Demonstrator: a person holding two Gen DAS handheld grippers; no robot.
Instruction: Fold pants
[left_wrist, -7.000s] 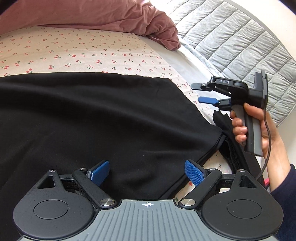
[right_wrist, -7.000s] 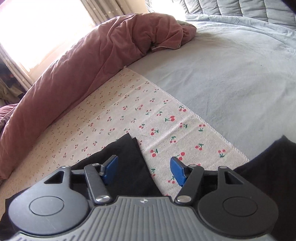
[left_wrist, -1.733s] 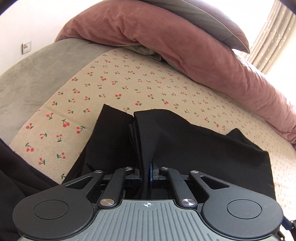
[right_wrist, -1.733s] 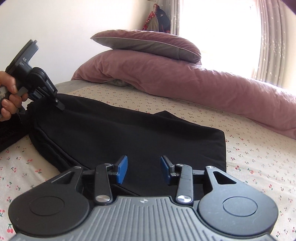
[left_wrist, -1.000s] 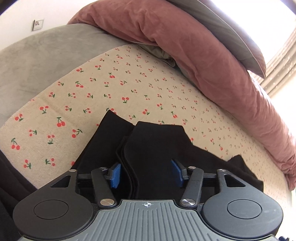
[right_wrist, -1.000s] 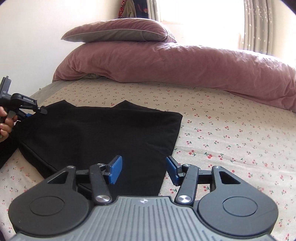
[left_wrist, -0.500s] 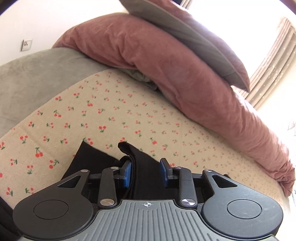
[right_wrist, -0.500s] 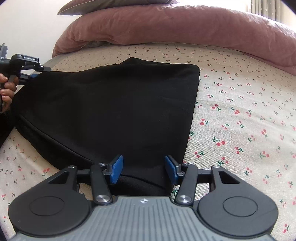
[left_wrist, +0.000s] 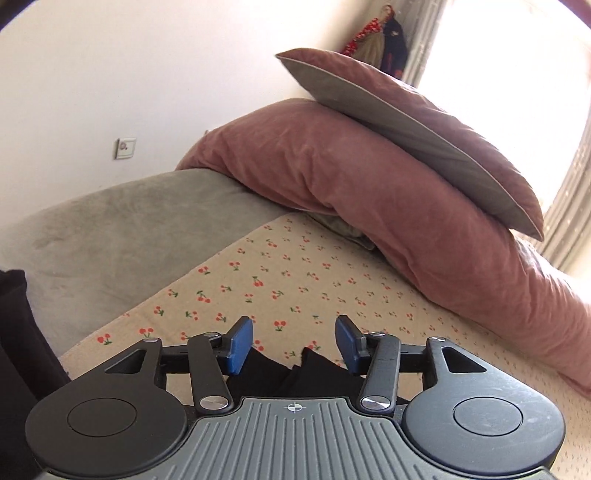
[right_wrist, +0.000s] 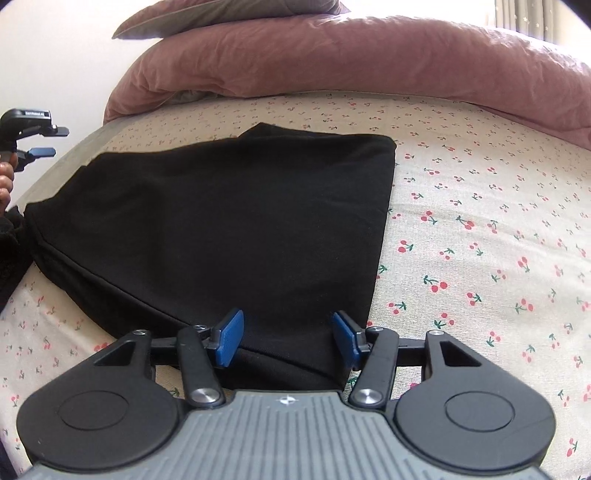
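The black pants (right_wrist: 229, 221) lie folded flat on the cherry-print sheet (right_wrist: 480, 229). My right gripper (right_wrist: 286, 338) is open and empty, its blue pads over the near edge of the pants. My left gripper (left_wrist: 293, 343) is open and empty, raised, with only a corner of the pants (left_wrist: 295, 376) showing under it. It also shows in the right wrist view (right_wrist: 44, 142) at the far left, open, above the pants' left end.
A pink duvet (left_wrist: 369, 192) with a grey-backed pillow (left_wrist: 406, 110) on it lies along the far side of the bed. A grey blanket (left_wrist: 110, 229) covers the left part. A wall (left_wrist: 110, 74) stands behind.
My left gripper has opened wider and lifted off the pants, tilting up toward the wall. My right gripper has opened a little and stays over the pants' near edge.
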